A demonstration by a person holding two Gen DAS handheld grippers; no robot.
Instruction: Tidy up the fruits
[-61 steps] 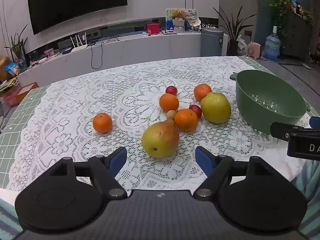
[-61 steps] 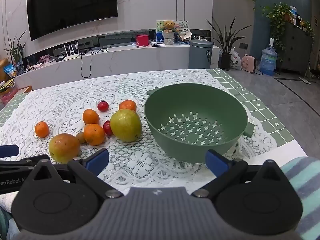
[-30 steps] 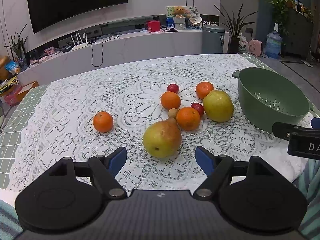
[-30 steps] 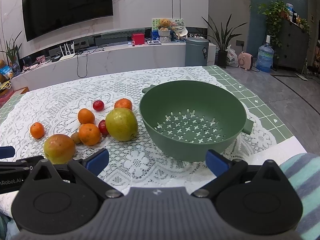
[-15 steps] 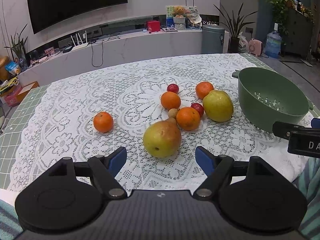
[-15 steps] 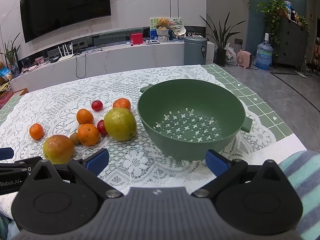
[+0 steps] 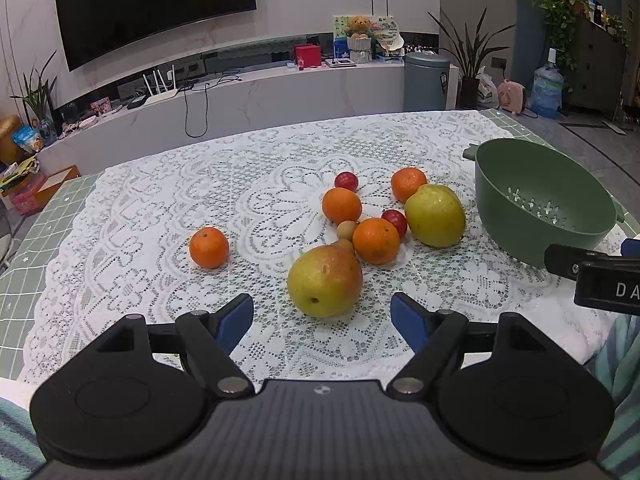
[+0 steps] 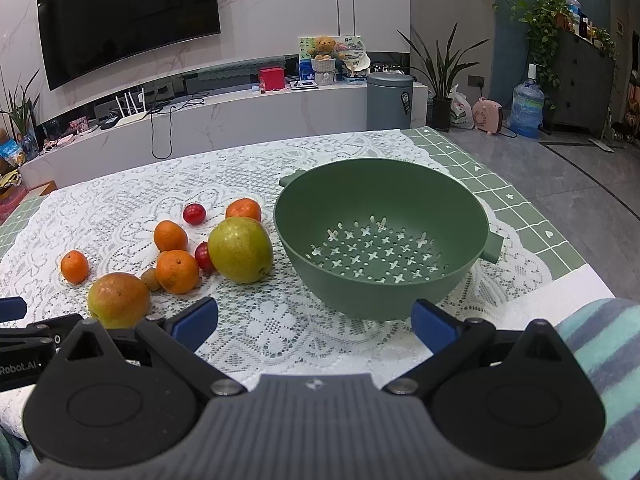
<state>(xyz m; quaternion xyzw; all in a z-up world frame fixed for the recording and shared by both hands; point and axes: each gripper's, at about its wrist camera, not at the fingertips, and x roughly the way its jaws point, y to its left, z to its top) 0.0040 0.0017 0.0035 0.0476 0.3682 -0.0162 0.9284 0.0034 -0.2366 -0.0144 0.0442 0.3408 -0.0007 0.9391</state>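
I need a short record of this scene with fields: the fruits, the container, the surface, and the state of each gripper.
fruits: four oranges, nearest to the colander; two pears, reddish pear and green pear; two small red fruits; one small brown fruit
container: green colander, nothing inside
surface: white lace tablecloth
left gripper: open, facing the reddish pear, not touching
right gripper: open, holding nothing

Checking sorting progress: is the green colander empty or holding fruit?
Empty: the green colander shows only its bare perforated bottom.
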